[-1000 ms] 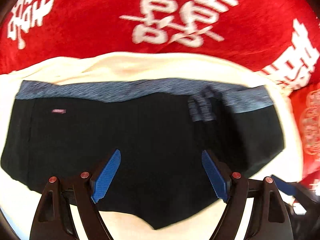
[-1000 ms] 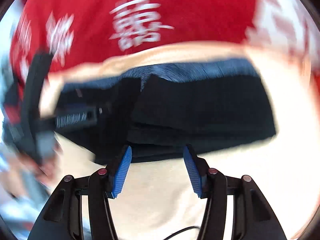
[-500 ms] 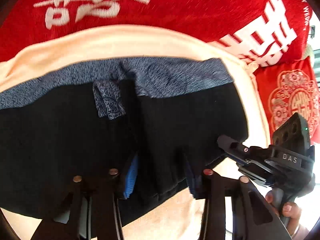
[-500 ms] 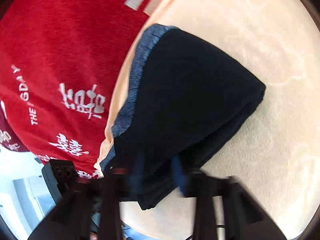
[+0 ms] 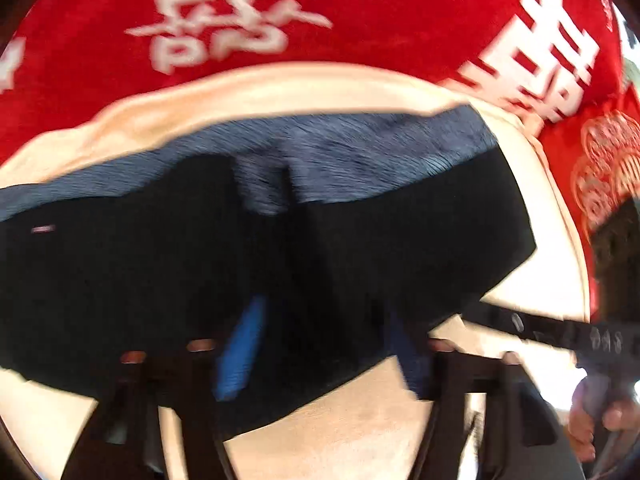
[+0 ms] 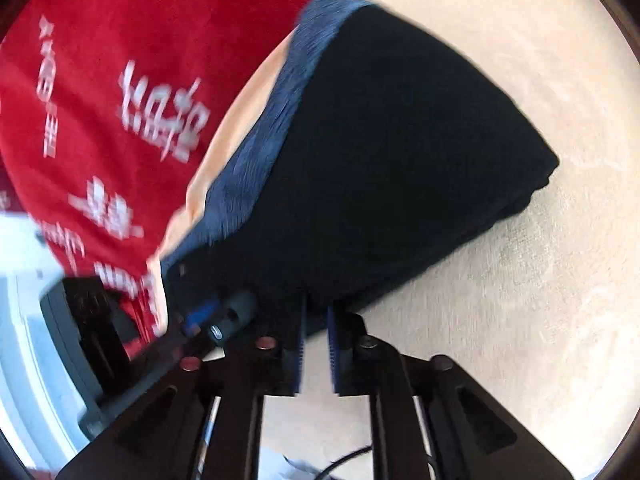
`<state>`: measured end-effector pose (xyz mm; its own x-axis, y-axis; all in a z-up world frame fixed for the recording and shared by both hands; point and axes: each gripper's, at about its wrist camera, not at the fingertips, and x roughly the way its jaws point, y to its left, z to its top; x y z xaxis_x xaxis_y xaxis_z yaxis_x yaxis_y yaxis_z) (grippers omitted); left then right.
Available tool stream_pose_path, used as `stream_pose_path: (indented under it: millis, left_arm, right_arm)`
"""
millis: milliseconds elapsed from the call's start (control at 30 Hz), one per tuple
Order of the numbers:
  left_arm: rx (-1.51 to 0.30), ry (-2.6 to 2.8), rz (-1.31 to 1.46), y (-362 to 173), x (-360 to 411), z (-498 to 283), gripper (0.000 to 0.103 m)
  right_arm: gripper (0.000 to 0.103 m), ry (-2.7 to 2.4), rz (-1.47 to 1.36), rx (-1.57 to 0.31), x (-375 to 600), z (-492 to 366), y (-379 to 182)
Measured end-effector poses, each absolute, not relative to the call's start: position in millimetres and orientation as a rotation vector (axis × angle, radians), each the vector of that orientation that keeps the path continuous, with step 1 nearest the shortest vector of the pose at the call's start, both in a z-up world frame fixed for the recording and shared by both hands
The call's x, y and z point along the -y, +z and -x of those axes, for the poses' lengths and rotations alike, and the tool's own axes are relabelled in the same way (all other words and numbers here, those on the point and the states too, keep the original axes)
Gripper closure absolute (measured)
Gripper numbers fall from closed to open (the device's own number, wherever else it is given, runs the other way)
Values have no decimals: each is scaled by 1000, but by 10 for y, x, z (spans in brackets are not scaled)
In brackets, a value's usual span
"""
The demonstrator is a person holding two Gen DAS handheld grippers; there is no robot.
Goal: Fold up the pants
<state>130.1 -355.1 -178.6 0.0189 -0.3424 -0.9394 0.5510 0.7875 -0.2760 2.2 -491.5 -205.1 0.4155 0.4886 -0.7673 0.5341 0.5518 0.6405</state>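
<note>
Black shorts (image 5: 160, 272) with a grey-blue waistband (image 5: 360, 148) lie on a cream blanket (image 5: 280, 88). My left gripper (image 5: 324, 344) hovers at the near hem, its blue pads (image 5: 240, 344) wide apart over the fabric. In the right wrist view the shorts (image 6: 400, 152) look folded into a thick stack. My right gripper (image 6: 316, 336) has its jaws nearly together on the near edge of the shorts. The right gripper also shows in the left wrist view (image 5: 560, 332) at the right hem.
A red blanket with white characters (image 5: 320, 12) covers the area beyond the cream blanket (image 6: 540, 280). It also shows in the right wrist view (image 6: 100, 100). A person's hand (image 5: 600, 420) holds the right gripper's handle at lower right.
My left gripper's jaws have opened wider and it has drawn back slightly. My right gripper's jaws have closed onto the shorts' edge. Both views are motion blurred.
</note>
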Motion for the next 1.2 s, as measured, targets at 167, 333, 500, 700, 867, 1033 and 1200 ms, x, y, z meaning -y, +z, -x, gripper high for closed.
stream_pose_path:
  millis: [167,333,500,700,867,1033,1200]
  left_arm:
    - [-1353,-679,-158,-1520,3514,-1441,37]
    - [-1327,-724,-160,-1494,3920,-1485,37]
    - [-1342,-695,-187,-1775,4330,-1502,37]
    - [-1321,-659,-292,-1993,4404,-1421,37]
    - [-1402,-558,-190,-2059,4134,-1508,37]
    - [-1415,-466,-176,-1937,3857,-1492,36]
    - [-1399,-362,-166,-1779,3514,-1371,14]
  right_arm:
    - [81,-69,-868,-1128,5052,46,-1571]
    - [83,-133,-798,-1093,5532,-270,-1476]
    - [84,-145,-710,-1132,5769,-738,-1654]
    - [91,-135,-652,-1225,5823,-936,-2064]
    - [90,-136,-629,-1242,5821,-925,-2006]
    - [73,-83,-582,-1272,5629,-838,-1801]
    - [73,72,-548,-1271,5111,-821,-1662]
